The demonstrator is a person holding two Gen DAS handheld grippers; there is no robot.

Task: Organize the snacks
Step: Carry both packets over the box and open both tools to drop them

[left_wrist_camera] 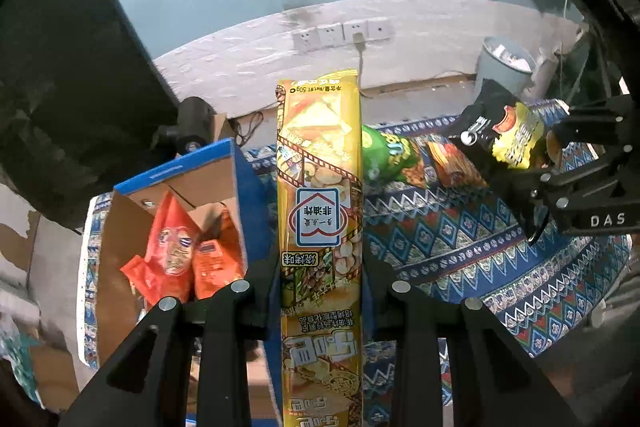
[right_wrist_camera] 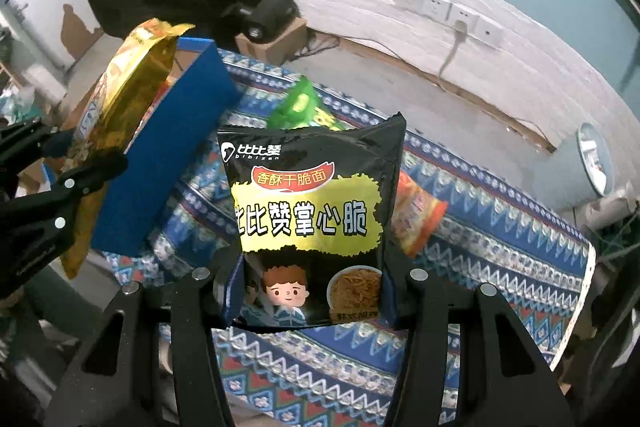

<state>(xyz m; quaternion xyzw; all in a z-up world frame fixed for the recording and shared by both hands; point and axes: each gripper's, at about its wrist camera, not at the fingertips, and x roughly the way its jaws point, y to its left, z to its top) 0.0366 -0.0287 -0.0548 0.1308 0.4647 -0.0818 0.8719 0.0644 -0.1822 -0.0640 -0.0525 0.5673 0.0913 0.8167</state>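
- Our left tool (left_wrist_camera: 320, 279) clamps a long yellow snack bag (left_wrist_camera: 320, 211) edge-on, held up beside the blue box (left_wrist_camera: 188, 167) holding 2 orange packets (left_wrist_camera: 172, 247).
- Our right tool (right_wrist_camera: 308, 283) grips a black noodle-snack bag (right_wrist_camera: 308, 211), yellow-labelled, above the patterned table (right_wrist_camera: 500, 235).

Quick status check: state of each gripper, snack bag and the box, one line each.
left gripper: shut on the tall yellow snack bag, held upright above the box edge
right gripper: shut on the black crispy-noodle bag, lifted off the cloth
blue cardboard box: open, orange snack packs inside
green snack bag: lying on the patterned tablecloth
orange-red snack bag: lying on the cloth
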